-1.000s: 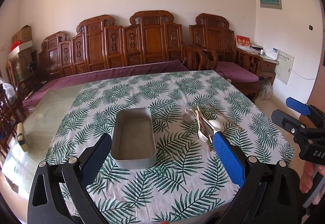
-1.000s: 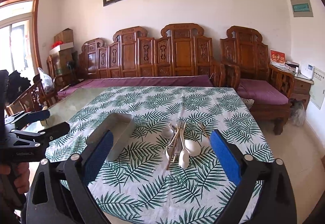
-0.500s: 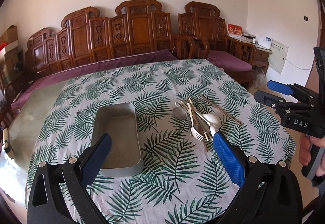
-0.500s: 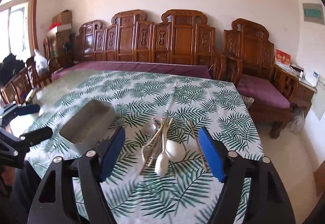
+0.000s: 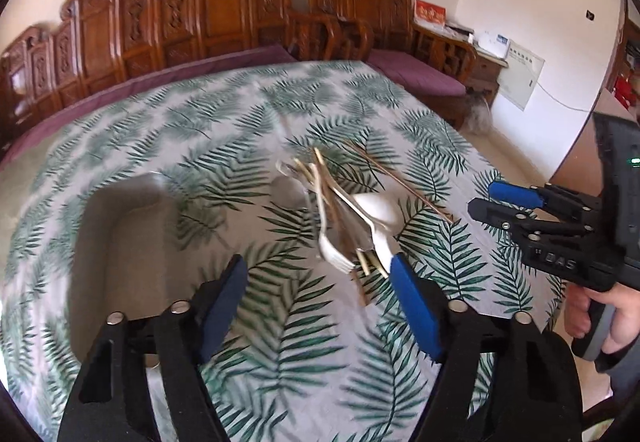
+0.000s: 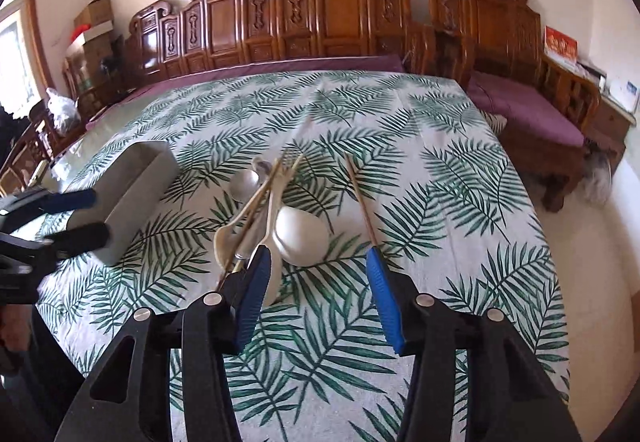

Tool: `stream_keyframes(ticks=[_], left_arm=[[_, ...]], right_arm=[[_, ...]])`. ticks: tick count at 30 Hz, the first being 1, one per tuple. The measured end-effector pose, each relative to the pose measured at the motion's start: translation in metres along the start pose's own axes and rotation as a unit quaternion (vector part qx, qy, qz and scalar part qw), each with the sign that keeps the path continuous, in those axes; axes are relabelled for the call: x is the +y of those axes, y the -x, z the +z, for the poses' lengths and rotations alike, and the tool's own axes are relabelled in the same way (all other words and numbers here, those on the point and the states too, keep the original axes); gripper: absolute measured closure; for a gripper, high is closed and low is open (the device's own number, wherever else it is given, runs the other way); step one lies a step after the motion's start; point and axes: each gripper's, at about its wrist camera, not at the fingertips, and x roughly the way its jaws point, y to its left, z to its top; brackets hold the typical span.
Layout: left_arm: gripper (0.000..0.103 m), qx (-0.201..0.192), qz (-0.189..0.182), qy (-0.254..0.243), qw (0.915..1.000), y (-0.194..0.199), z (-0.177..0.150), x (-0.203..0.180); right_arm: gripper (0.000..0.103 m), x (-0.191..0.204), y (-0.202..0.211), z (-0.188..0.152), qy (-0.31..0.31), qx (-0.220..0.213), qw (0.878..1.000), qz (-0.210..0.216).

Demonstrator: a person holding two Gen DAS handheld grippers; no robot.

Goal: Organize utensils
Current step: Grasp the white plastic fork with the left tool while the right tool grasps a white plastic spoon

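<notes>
Table: a cloth (image 6: 460, 201) with green fern leaves on white is covering it; the fabric is looking thin and a little creased.
Room: a carved brown wooden bench (image 6: 340, 9) with purple cushions is standing behind the table, against a pale wall.
Tray: the grey metal tray (image 6: 132, 193) is sitting on the left part of the cloth, rectangular with rounded corners, deep and matte.
Utensils: the pile (image 6: 268, 209) is lying in the middle of the cloth, right of the tray and apart from it; white smooth spoons, a fork and thin wooden chopsticks are crossing each other.
Chopstick: one chopstick (image 6: 362, 201) is lying alone just right of the pile.
Left gripper (image 5: 316, 298): its blue-padded fingers are standing spread, holding nothing, near the pile's near end.
Right gripper (image 6: 316, 290): its fingers are standing spread, empty, over the near end of the pile.
</notes>
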Motion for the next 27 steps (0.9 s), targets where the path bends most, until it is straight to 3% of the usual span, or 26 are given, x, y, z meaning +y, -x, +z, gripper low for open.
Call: stream_keyframes(ticks=[10, 16, 27], left_arm=[[0.081, 0.067, -0.015, 0.022, 0.9974, -0.081, 0.01, -0.005], [0.09, 0.101, -0.018, 0.057, 0.9931, -0.108, 0.01, 0.001], [0.101, 0.108, -0.031, 0.106, 0.988, -0.106, 0.003, 0.021]], right_arm=[[0.056, -0.02, -0.018, -0.003, -0.02, 0.023, 1.0, 0.008], [0.056, -0.018, -0.019, -0.004, -0.019, 0.029, 0.999, 0.006], [0.056, 0.011, -0.023, -0.009, 0.01, 0.042, 0.999, 0.018]])
